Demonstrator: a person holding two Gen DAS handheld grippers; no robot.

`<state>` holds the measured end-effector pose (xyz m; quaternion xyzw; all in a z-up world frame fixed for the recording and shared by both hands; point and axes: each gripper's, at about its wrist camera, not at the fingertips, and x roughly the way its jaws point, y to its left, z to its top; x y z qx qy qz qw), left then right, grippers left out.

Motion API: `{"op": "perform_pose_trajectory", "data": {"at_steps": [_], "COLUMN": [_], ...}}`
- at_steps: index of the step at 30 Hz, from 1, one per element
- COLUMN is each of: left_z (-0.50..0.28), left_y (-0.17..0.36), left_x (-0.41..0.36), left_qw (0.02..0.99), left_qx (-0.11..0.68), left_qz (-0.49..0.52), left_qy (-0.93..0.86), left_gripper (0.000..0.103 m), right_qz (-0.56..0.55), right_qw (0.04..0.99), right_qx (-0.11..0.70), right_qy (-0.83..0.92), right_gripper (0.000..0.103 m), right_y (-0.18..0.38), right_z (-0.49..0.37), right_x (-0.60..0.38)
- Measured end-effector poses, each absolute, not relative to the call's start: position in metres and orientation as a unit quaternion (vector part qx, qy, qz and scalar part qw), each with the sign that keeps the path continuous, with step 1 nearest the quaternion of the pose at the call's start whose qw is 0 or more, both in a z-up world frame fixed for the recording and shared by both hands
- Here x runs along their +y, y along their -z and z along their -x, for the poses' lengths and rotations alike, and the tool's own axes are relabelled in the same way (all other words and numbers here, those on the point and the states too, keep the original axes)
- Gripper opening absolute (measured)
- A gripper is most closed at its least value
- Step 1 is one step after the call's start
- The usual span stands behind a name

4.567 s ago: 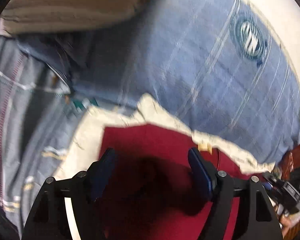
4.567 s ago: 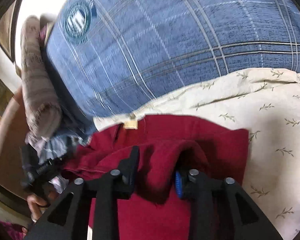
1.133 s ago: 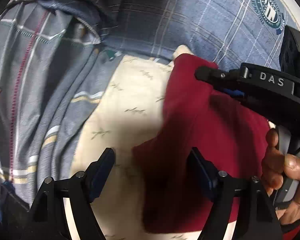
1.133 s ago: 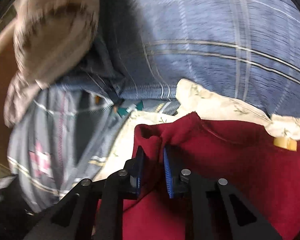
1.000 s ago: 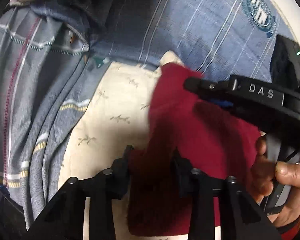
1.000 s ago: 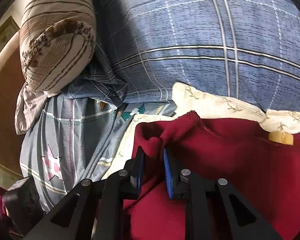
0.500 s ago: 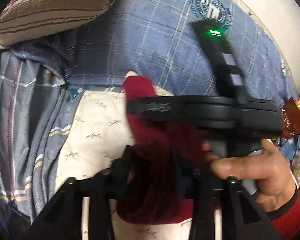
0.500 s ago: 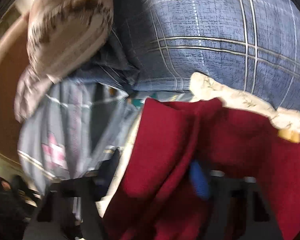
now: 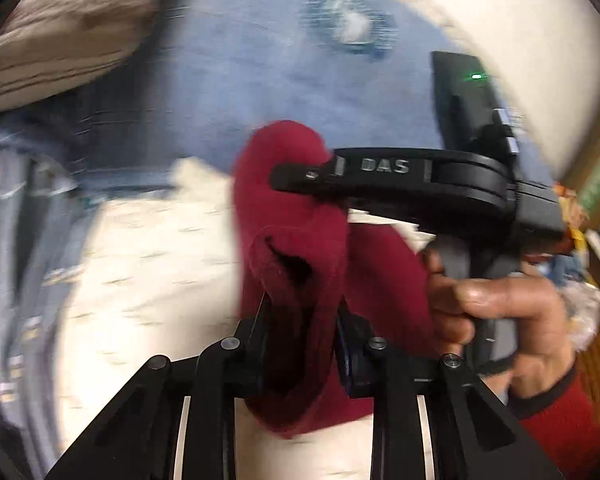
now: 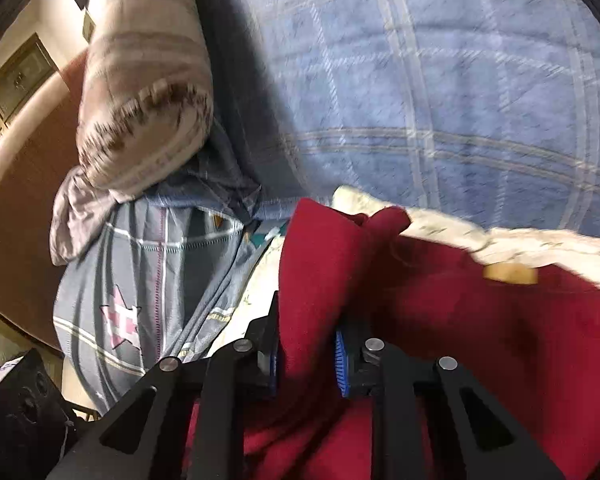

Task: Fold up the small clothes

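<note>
Bed fills both views. Blue checked quilt covers the far part, round dark emblem on it at 12 o'clock in left view. Cream sprigged sheet spreads below the quilt, toward 8 o'clock. Grey striped cover with pink star lies at 8 o'clock in right view. Brown striped pillow leans at 10 o'clock, touching quilt. Wooden headboard curves along 9 o'clock edge. Pale wall at 1 o'clock in left view. Light warm; both views motion-blurred.
</note>
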<state>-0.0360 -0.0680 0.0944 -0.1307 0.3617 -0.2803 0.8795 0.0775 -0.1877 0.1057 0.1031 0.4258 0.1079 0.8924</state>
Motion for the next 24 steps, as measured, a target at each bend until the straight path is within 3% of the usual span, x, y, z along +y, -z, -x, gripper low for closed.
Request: {"op": "perform_pose_trajectory", "data": {"at_steps": [5,8,10,14,17,19,21,24], "left_z": [0.049,0.055,0.058,0.059,0.064,0.066,0.063,0.054], "left_y": [-0.102,-0.092,-0.076,-0.059,-0.075,-0.084,-0.089,-0.086], "left_x": [-0.142,-0.188,-0.212,-0.236,-0.222,-0.203,-0.186,-0.171], "left_qw": [0.853,0.833,0.820,0.811,0.819,0.832,0.845,0.852], "left_qx": [0.354,0.361,0.375,0.404,0.386,0.368,0.365,0.383], "left_qz": [0.114,0.090,0.062,-0.005,-0.003,0.007,0.020,0.046], "left_qy": [0.365,0.409,0.428,0.422,0.424,0.415,0.391,0.355], "left_gripper": [0.024,0.031,0.044,0.048,0.059,0.068,0.069,0.069], "right_qz": [-0.106,-0.120,-0.147,-0.189,-0.245,-0.268,-0.278,-0.264], "right_qw": [0.912,0.917,0.912,0.887,0.874,0.879,0.884,0.883], "right_qx": [0.389,0.380,0.384,0.418,0.415,0.392,0.374,0.387], "right_qy": [-0.075,-0.036,-0.003,0.060,0.059,0.043,0.033,0.019], "right_gripper": [0.018,0.017,0.017,0.018,0.034,0.056,0.076,0.079], "right_y": [-0.146,-0.150,-0.140,-0.090,-0.077,-0.087,-0.097,-0.094], "right_z": [-0.026,0.006,0.018,0.015,0.022,0.039,0.057,0.069], "right_x": [-0.249,-0.297,-0.330,-0.378,-0.394,-0.397,-0.395,-0.380]}}
